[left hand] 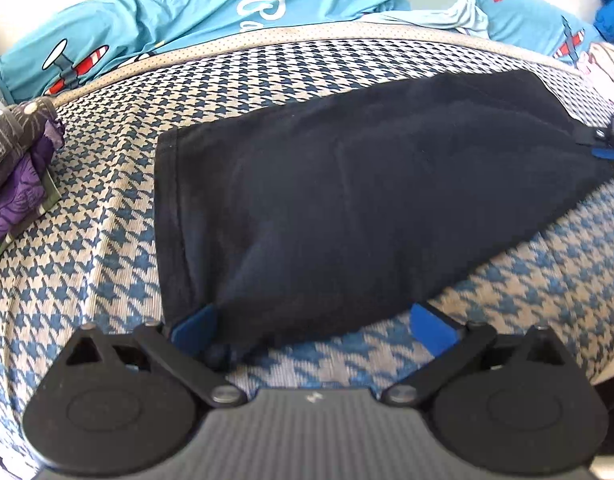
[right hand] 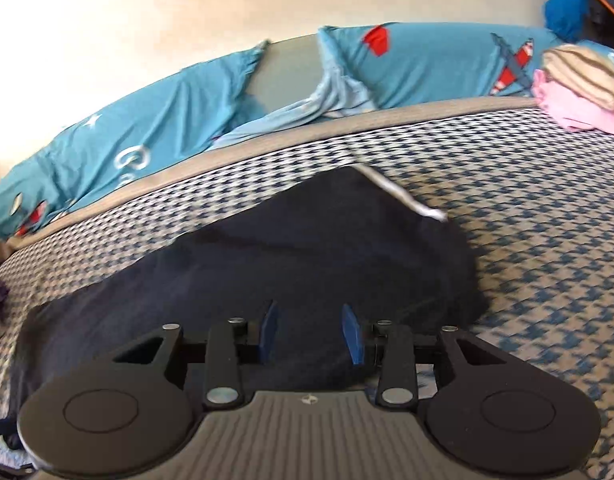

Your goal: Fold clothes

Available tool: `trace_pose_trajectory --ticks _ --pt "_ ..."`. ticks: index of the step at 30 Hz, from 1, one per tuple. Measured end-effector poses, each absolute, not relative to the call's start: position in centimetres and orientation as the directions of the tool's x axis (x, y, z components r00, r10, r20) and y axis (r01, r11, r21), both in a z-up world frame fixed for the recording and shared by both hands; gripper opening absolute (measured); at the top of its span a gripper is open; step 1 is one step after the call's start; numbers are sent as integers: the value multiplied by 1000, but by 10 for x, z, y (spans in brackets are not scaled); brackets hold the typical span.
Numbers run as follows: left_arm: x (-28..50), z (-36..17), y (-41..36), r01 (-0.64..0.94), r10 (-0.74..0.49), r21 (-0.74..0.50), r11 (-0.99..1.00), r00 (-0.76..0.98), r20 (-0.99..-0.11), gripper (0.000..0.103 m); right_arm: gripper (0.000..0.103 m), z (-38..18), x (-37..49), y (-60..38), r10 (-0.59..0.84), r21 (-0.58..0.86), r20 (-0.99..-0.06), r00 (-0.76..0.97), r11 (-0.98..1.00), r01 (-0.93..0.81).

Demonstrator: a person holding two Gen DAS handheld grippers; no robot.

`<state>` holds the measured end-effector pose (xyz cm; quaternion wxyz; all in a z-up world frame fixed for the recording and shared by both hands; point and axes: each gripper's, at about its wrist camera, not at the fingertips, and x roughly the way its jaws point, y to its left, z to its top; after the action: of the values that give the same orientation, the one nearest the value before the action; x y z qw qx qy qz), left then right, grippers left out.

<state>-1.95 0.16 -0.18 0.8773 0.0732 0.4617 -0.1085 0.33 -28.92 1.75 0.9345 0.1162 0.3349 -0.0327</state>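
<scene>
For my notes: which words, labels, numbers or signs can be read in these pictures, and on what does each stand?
"Ca": white script on the blue sheet, the rest hidden.
Small white logo on the left gripper body: too small to read.
Same logo on the right gripper: too small to read.

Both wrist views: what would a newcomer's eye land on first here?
The dark garment dominates, spread across the blue-and-white checked bedcover in the middle of both views. The left gripper sits at its near edge with jaws wide apart, cloth between them. Behind, bright turquoise bedding with plane prints lines the far side.
</scene>
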Motion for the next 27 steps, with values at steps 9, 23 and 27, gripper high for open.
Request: trace_pose_trajectory --ticks 9,23,27 --pt "-24 13 39 157 -169 -98 983 549 -819 103 38 5 -9 -217 195 145 -651 734 981 -132" --pt "15 18 96 -52 -207 -266 963 491 -846 103 38 -11 -38 -118 372 26 -668 645 877 -479" --pt "26 19 93 -4 -230 -260 966 453 -862 103 38 -13 -47 -94 412 -35 -661 628 819 -573"
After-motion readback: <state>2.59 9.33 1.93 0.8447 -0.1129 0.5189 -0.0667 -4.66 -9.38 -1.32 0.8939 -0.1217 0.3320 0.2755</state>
